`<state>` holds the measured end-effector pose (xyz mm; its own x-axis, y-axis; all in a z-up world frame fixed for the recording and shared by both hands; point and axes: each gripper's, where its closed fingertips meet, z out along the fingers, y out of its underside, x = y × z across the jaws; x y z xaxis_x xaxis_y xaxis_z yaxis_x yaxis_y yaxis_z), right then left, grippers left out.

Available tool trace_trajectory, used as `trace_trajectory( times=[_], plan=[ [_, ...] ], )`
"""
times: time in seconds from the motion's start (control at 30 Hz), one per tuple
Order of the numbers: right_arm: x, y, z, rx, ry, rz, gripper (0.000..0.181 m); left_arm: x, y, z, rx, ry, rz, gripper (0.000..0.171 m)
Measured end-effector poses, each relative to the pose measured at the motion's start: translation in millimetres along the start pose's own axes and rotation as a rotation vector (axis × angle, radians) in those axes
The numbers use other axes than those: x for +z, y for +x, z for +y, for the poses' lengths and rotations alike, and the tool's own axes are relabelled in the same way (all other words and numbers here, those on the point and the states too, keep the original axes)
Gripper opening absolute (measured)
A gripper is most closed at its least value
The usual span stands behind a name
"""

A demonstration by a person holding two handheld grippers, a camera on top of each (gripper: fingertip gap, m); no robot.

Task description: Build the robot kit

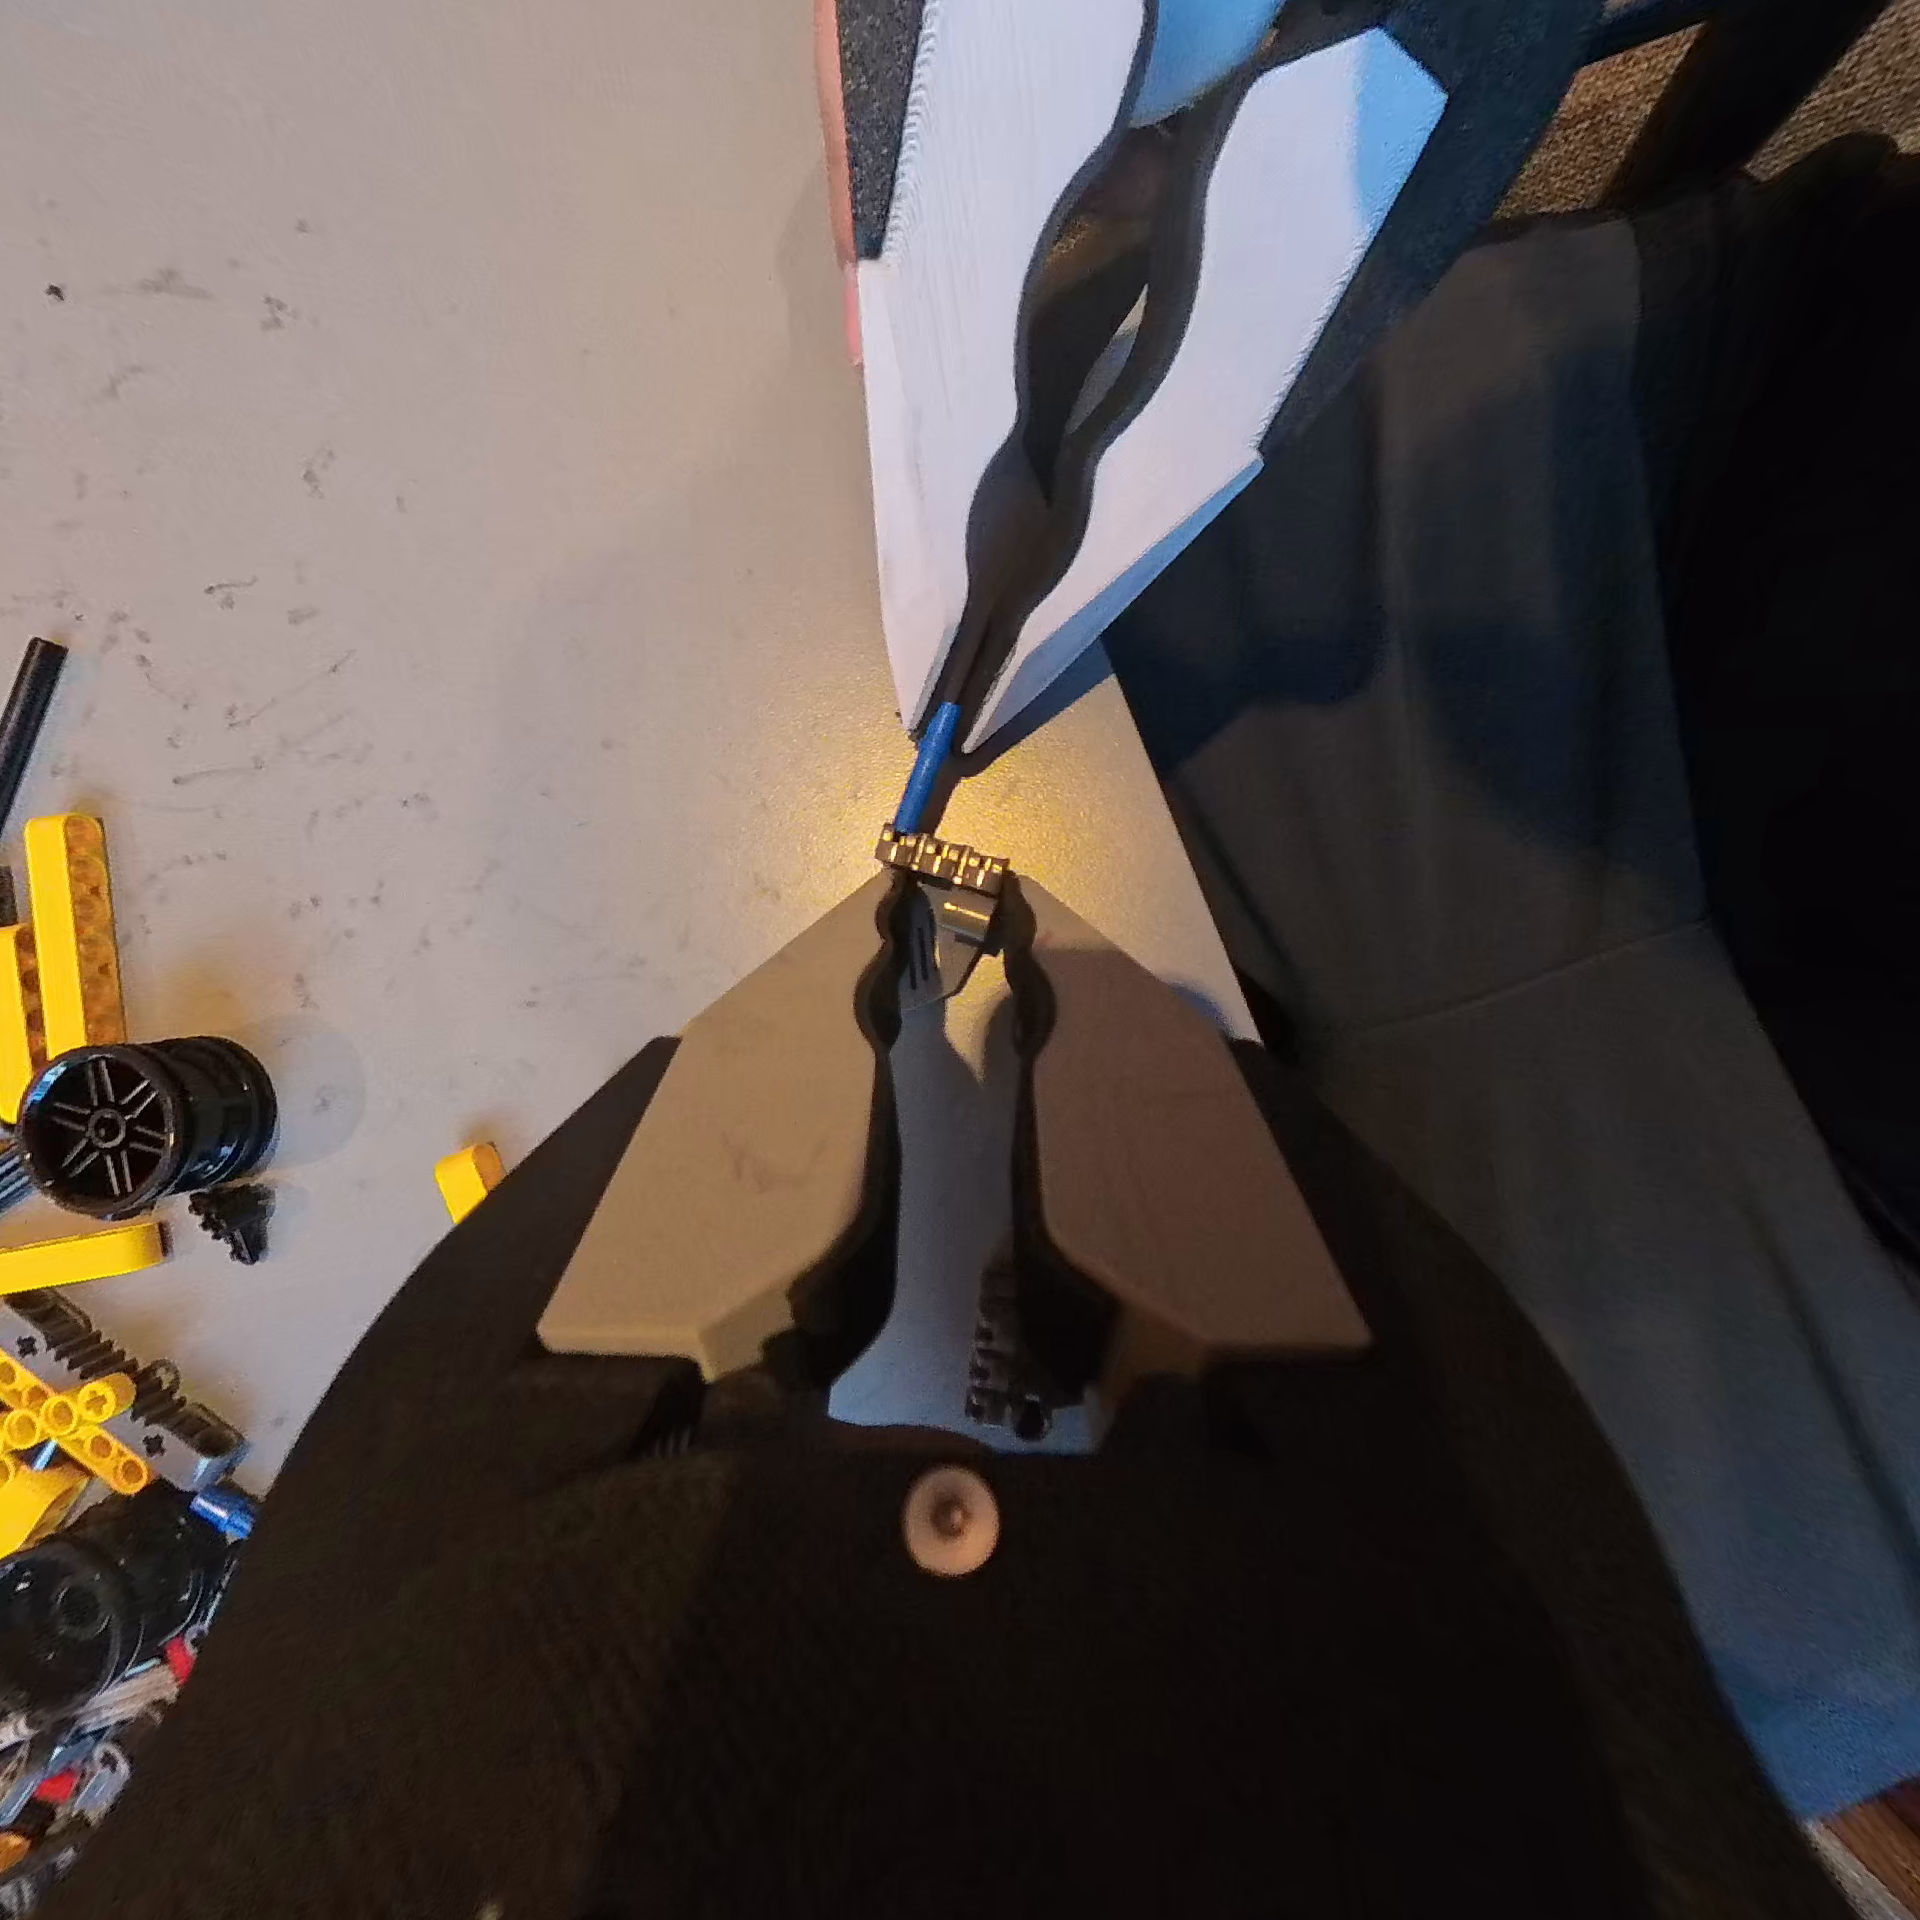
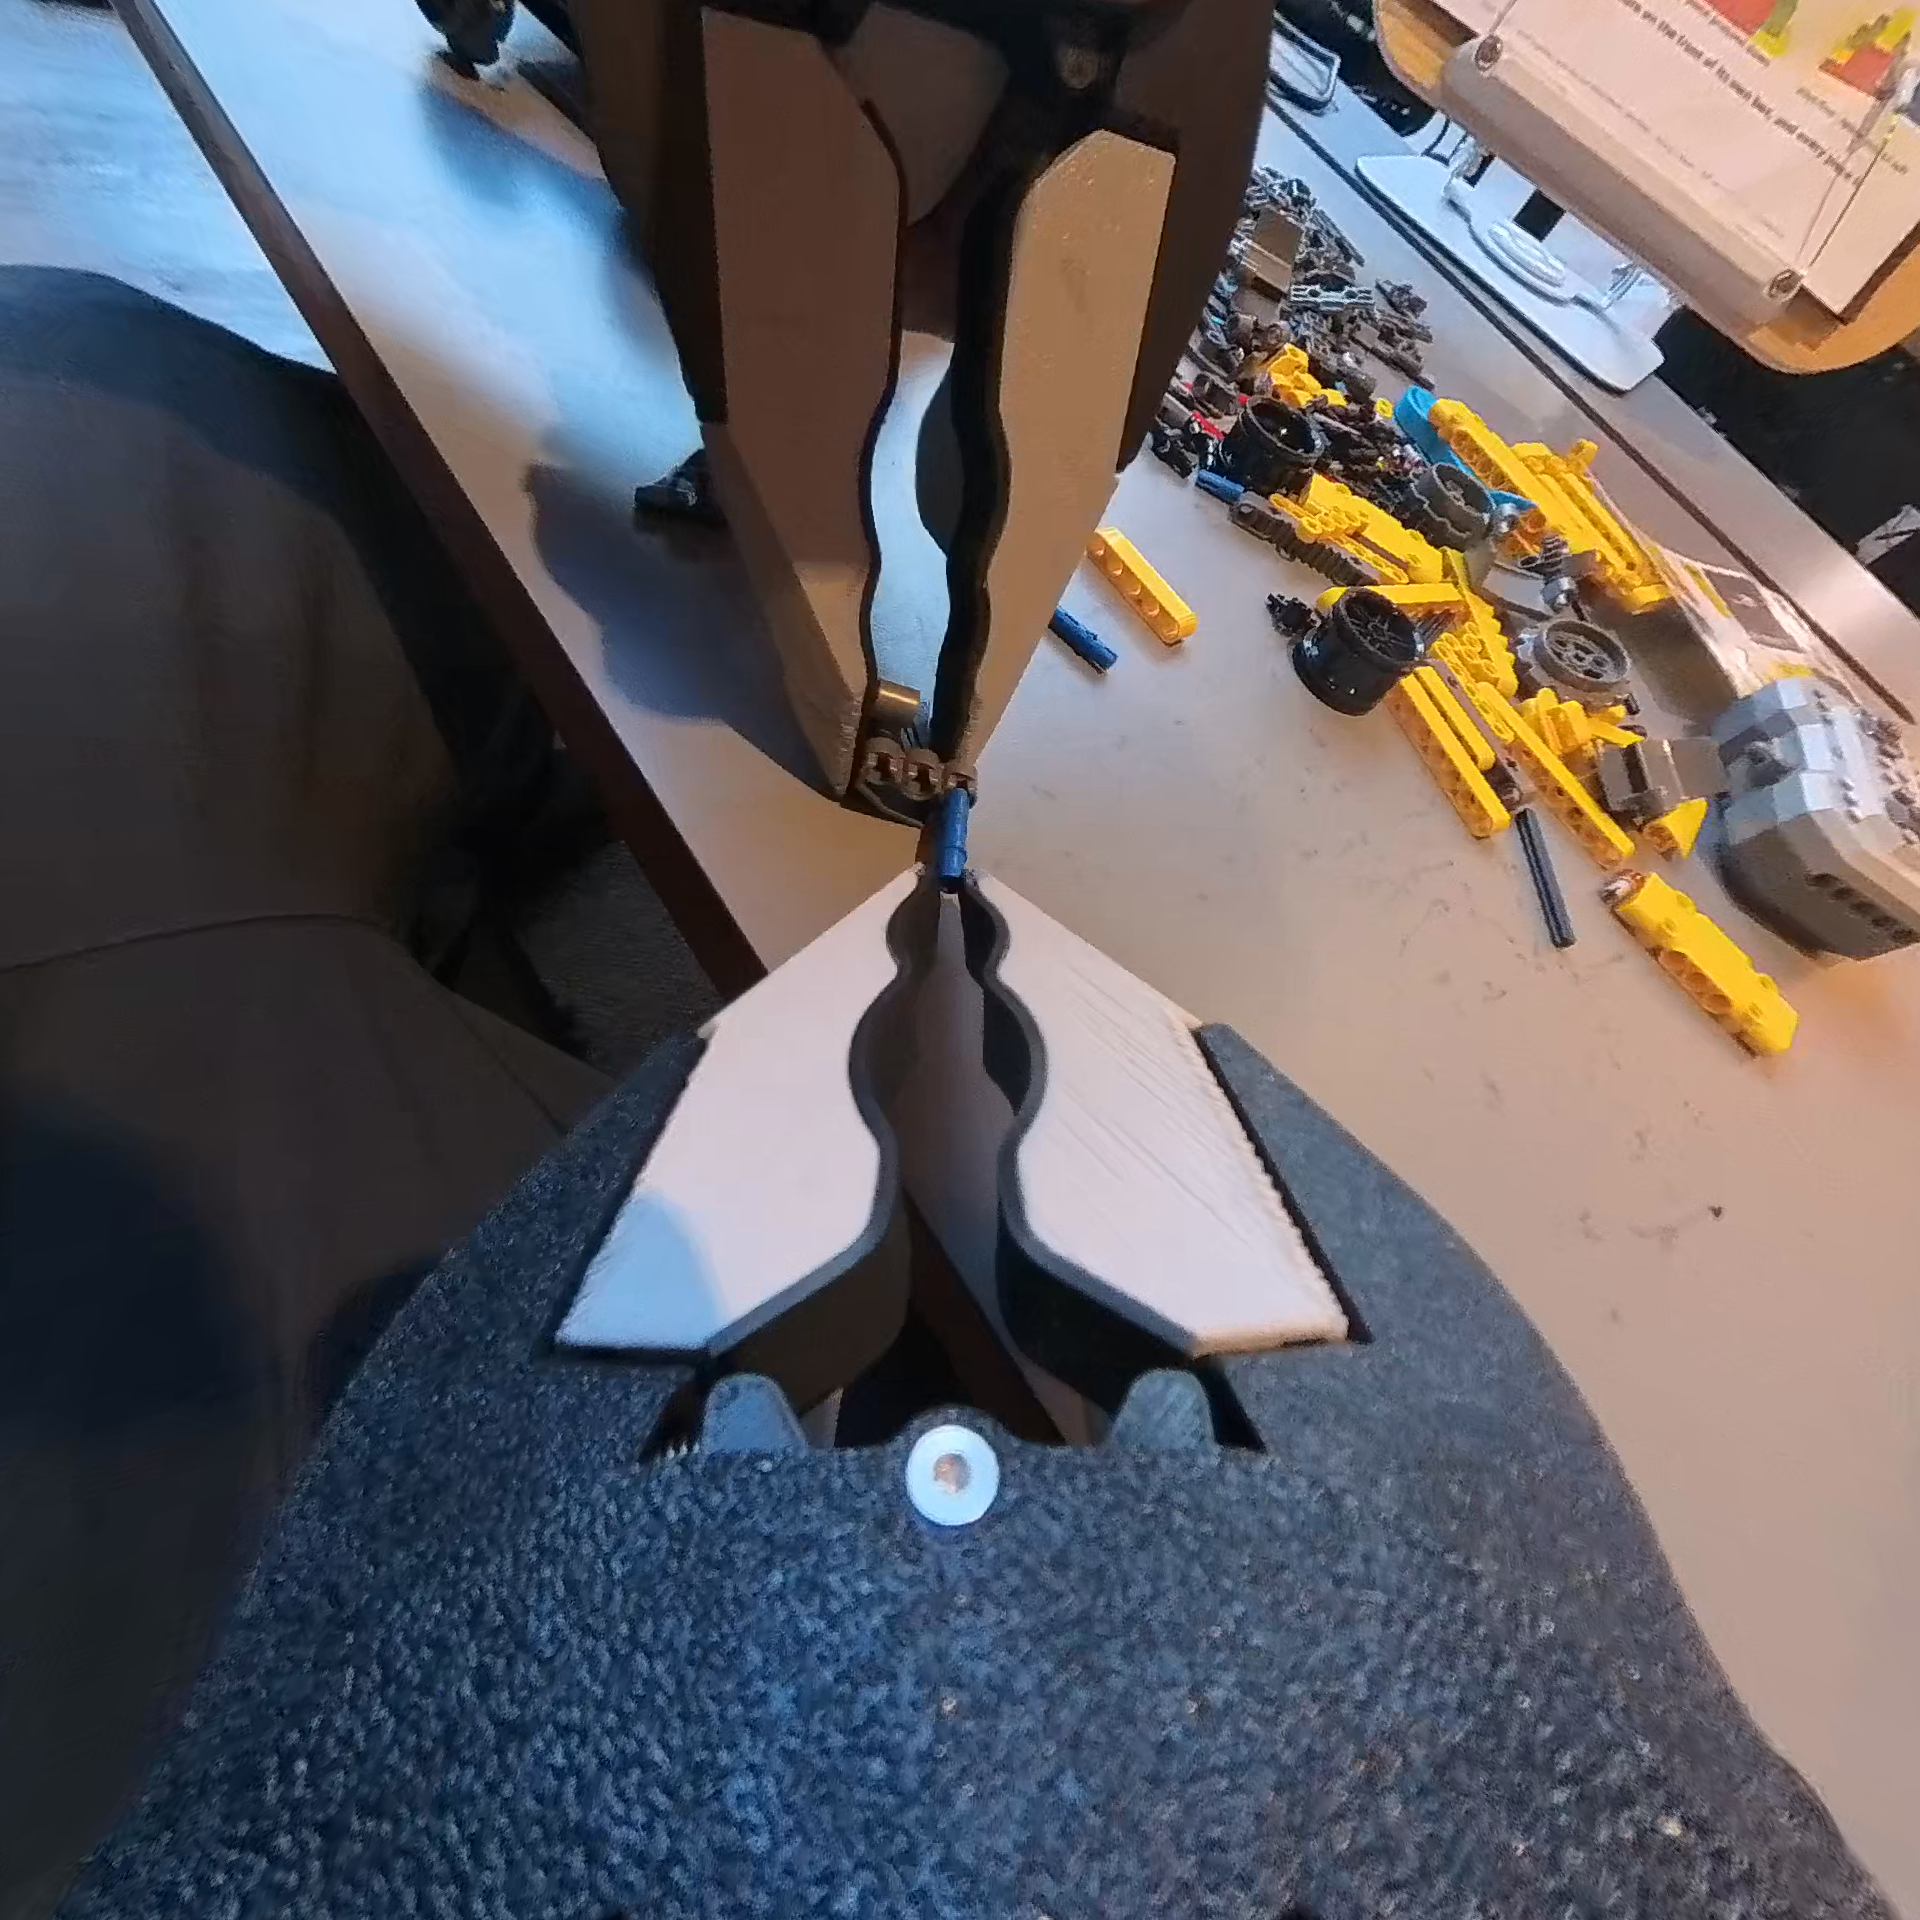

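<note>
Loose yellow beams (image 2: 1455, 665), black wheels (image 2: 1356, 649) and a grey block (image 2: 1829, 831) litter the scuffed beige table (image 1: 416, 468). The left gripper (image 1: 951, 883) pinches a dark grey toothed piece (image 1: 943, 854). The right gripper (image 2: 945, 883) clamps a blue pin (image 2: 951, 836) whose tip touches that piece, above the table's edge.

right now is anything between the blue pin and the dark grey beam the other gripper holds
Nothing visible. The right gripper holds the blue pin, and its tip already meets the end of the dark grey beam pinched in the left gripper, above the table edge.
</note>
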<state>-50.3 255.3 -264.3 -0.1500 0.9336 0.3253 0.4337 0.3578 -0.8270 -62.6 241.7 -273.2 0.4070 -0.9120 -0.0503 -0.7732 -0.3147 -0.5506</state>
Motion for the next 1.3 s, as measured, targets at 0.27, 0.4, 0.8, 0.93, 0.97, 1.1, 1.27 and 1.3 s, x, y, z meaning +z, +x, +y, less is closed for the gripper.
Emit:
trace_trajectory(
  times=[0.27,0.4,0.8,0.93,0.97,1.1,1.27,1.3],
  plan=[
    [-0.7,-0.6,-2.4,-0.008,-0.022,-0.001,0.003,-0.3,0.8,0.2,-0.007,0.016,-0.02,0.013],
    [1.6,-3.5,3.9,-0.054,-0.073,0.0,0.003,-1.0,1.3,0.9,0.017,0.004,-0.038,0.011],
    [-3.5,-1.8,-2.1,0.178,0.008,-0.169,0.003,-0.8,4.7,0.7,0.064,0.008,-0.014,0.009],
    [-1.8,-3.3,0.9,0.116,-0.034,-0.165,0.003,0.1,4.7,-0.9,0.059,0.009,-0.014,0.009],
    [-2.2,-4.5,0.7,0.098,-0.039,-0.162,0.003,0.2,4.8,-0.7,0.062,0.01,-0.017,0.009],
    [-10.8,-1.3,-8.5,0.102,0.001,-0.144,0.003,-1.4,4.0,1.5,0.066,-0.01,-0.04,0.009],
    [-15.0,1.6,-5.7,0.108,-0.001,-0.13,0.004,-5.2,6.6,2.4,0.051,-0.004,-0.047,0.029],
    [-14.7,0.6,-4.9,0.105,-0.004,-0.131,0.004,-6.7,6.0,1.6,0.046,0.004,-0.054,0.03]
  ],
)
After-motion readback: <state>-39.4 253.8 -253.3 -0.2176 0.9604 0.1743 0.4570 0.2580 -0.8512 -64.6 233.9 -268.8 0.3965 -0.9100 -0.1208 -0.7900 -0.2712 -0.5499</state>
